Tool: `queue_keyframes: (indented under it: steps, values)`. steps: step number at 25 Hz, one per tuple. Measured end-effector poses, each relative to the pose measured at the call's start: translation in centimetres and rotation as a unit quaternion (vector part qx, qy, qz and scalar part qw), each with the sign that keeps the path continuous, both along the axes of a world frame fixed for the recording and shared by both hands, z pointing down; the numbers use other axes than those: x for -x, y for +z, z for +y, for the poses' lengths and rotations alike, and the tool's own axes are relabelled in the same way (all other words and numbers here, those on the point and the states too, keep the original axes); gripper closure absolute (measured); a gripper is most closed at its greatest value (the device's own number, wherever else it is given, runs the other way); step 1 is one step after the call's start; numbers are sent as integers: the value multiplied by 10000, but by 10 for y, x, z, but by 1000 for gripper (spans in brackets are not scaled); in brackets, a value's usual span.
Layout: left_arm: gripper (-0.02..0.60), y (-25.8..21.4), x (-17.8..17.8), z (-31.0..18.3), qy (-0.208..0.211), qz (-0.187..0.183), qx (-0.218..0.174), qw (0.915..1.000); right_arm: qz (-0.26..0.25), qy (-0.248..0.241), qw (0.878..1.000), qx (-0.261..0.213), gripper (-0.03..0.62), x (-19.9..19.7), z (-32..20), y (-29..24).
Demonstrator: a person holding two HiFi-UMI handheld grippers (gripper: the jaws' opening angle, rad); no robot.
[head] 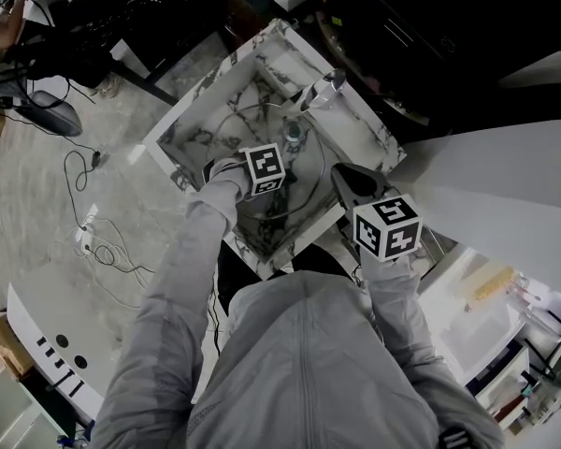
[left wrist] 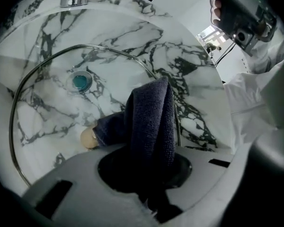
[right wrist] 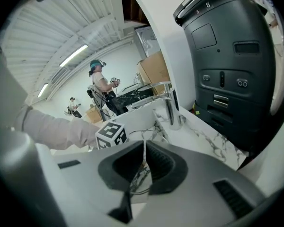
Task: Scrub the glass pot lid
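Looks like scrubbing time: left claw (left wrist: 146,167) clamped on a dark cloth (left wrist: 151,119) over the lid (left wrist: 52,110) lying in the sink (head: 194,120), right claw (right wrist: 143,167) seemingly pinching its rim at the sink's near-right edge, so next I'd press down and rub.

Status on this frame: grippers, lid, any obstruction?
Left gripper shut on dark cloth, cloth on the glass lid. Right gripper clamps the lid's rim, over the sink. Nothing seen blocking.
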State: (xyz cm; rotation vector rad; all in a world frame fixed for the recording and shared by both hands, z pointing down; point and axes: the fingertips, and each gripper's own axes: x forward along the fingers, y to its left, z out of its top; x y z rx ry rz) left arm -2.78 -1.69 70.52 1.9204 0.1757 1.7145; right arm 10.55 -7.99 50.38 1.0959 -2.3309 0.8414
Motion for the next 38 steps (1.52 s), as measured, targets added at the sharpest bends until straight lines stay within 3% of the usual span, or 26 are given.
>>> queue_keyframes:
  steps: [10,19,23,29,34,38]
  values:
    - [515,1,-29,10,-42,258,141,9996,-7,18,10000,25,559,-4,4,2]
    - [515,-9,-72,26,-289,853,324,9954,-11,-21,10000,36,559,-1,2,2]
    - [515,-11,-80,35,-291,955,335,9944,-46,-42,10000,24,559,3,1,0]
    - [515,-28,-89,49,-635,1452,747,9845,-123,-73,9999,-14,559,10,-2,-5]
    - [515,-39,-78,31,-838,1560,281,9838,-139,-83,9999,-27,559,14,0,-7]
    - [515,-47,-44,9,-765,1249,-264,9889,-167,-86,9998,-21,559,17,3,-7]
